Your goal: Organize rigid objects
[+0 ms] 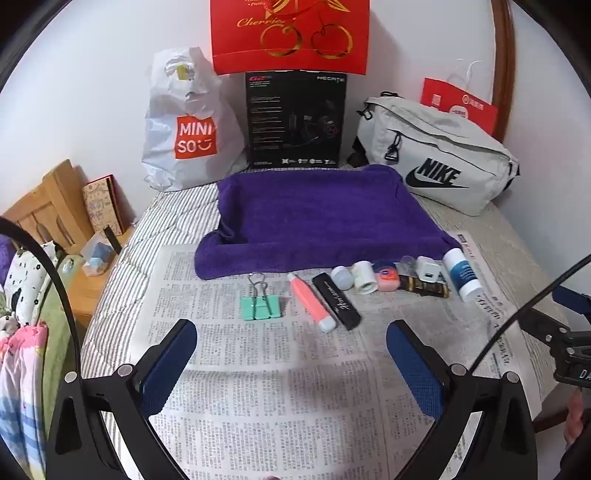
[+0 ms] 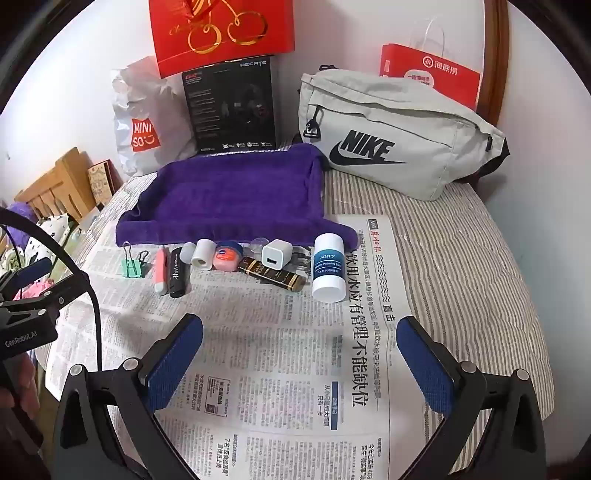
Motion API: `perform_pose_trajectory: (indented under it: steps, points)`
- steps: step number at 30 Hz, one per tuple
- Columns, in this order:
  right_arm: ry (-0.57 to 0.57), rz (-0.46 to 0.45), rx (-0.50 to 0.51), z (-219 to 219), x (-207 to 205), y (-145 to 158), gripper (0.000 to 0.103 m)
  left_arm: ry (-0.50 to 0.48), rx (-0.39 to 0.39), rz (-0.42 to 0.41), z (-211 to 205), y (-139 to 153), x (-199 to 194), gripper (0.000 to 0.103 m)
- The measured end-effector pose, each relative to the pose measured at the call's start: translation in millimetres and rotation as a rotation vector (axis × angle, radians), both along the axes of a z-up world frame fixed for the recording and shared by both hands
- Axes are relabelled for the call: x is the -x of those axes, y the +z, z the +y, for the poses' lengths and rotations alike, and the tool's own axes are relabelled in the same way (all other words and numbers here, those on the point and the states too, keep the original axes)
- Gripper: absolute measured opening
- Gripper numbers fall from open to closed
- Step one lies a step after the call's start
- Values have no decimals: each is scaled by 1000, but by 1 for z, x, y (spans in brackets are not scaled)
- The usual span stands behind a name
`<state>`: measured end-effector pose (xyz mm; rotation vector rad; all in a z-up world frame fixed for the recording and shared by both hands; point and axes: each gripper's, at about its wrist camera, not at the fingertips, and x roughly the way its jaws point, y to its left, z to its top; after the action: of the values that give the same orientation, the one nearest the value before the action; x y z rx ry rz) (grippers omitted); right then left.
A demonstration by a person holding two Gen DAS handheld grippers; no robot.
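A row of small items lies on a newspaper (image 1: 258,369) in front of a purple towel (image 1: 314,218): a green binder clip (image 1: 260,305), a pink tube (image 1: 312,304), a black stick (image 1: 336,301), a pink jar (image 1: 387,279), a white charger (image 2: 276,256), a dark gold bar (image 2: 273,278) and a white-and-blue bottle (image 2: 328,271). My left gripper (image 1: 291,334) hangs open above the paper, just short of the clip and tube. My right gripper (image 2: 299,330) is open too, nearer than the bottle. Nothing sits between either pair of fingers.
Along the back wall stand a white MINISO bag (image 1: 188,129), a black headset box (image 1: 295,122), a red cherry box (image 1: 290,35), a grey NIKE bag (image 2: 391,140) and a red paper bag (image 2: 432,74). A wooden bedside stand (image 1: 55,206) is left of the striped bed.
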<state>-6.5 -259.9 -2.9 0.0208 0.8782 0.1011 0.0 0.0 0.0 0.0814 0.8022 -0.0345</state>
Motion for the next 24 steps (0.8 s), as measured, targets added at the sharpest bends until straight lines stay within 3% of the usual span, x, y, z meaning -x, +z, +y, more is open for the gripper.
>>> perform_pose_trajectory:
  steps: [6, 17, 24]
  points:
    - [5, 3, -6, -4, 2, -1, 103, 40, 6, -15, -7, 2, 7, 103]
    - [13, -11, -7, 4, 16, 12, 103, -2, 60, -4, 10, 10, 19, 103]
    - [12, -19, -12, 3, 20, 14, 103, 6, 40, 1, 12, 9, 19, 103]
